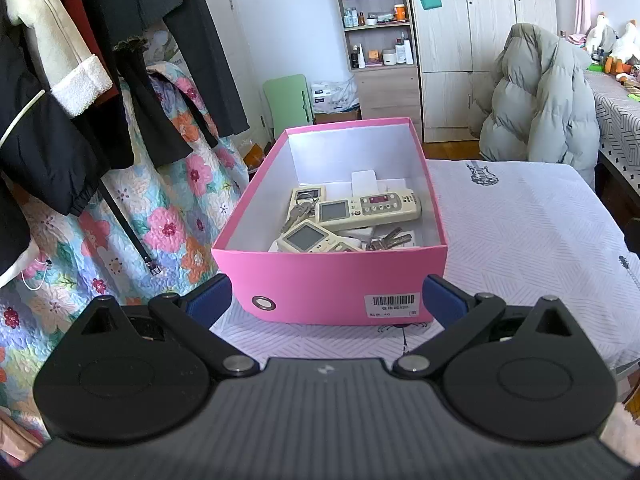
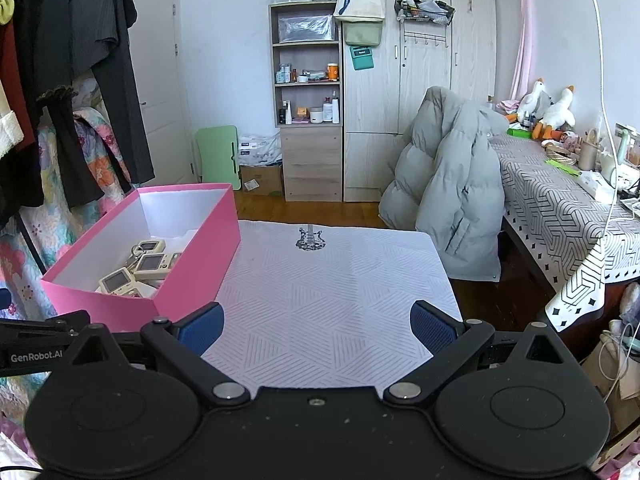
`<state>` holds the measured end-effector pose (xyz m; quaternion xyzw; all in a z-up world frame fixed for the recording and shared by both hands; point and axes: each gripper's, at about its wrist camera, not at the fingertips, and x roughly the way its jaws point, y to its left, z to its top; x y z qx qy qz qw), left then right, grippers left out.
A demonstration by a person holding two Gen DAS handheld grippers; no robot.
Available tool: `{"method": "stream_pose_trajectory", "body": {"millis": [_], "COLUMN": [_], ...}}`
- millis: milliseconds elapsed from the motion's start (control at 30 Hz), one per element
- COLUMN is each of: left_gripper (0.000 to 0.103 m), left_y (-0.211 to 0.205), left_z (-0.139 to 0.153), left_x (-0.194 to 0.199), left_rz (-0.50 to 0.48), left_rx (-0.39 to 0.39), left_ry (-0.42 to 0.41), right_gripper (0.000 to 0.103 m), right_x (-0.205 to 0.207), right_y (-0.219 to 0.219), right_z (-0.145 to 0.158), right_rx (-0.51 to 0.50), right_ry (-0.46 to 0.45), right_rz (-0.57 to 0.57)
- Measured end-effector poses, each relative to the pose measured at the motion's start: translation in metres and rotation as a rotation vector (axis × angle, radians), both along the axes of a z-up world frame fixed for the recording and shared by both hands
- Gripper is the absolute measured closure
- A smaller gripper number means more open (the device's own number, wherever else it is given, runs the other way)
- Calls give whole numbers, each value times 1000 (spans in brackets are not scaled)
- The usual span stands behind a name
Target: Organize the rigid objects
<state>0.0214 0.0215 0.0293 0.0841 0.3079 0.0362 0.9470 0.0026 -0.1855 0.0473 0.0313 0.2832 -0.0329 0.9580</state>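
Note:
A pink box [image 1: 320, 280] stands on the white patterned tablecloth [image 1: 520, 232]. It holds cream remote controls [image 1: 368, 208], keys [image 1: 388, 240] and white cards. My left gripper [image 1: 326, 300] is open just in front of the box's near end, its blue pads [image 1: 210, 294] flanking that end without touching it. In the right wrist view the same pink box [image 2: 192, 252] sits at the left of the cloth [image 2: 332, 300], with remotes [image 2: 150, 264] inside. My right gripper [image 2: 316, 328] is open over bare cloth, nothing between its fingers.
Hanging clothes and a floral quilt [image 1: 172, 220] crowd the left side. A grey puffer jacket [image 2: 452, 196] drapes over a chair behind the table. A cluttered desk [image 2: 560, 200] stands at the right. A shelf and wardrobe [image 2: 400, 100] line the back wall.

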Motion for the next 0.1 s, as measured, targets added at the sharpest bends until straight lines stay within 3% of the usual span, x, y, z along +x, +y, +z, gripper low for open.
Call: {"method": "stream_pose_trajectory", "body": {"millis": [100], "left_gripper": [0], "left_y": [1], "left_z": [0], "left_x": [1], "left_rz": [-1], "left_rx": [-6], "left_ry": [3], "right_gripper": [2], "right_x": [0], "right_y": [0], "right_z": [0], "right_rx": [-2], "right_ry": [1], "right_rz": [0]}}
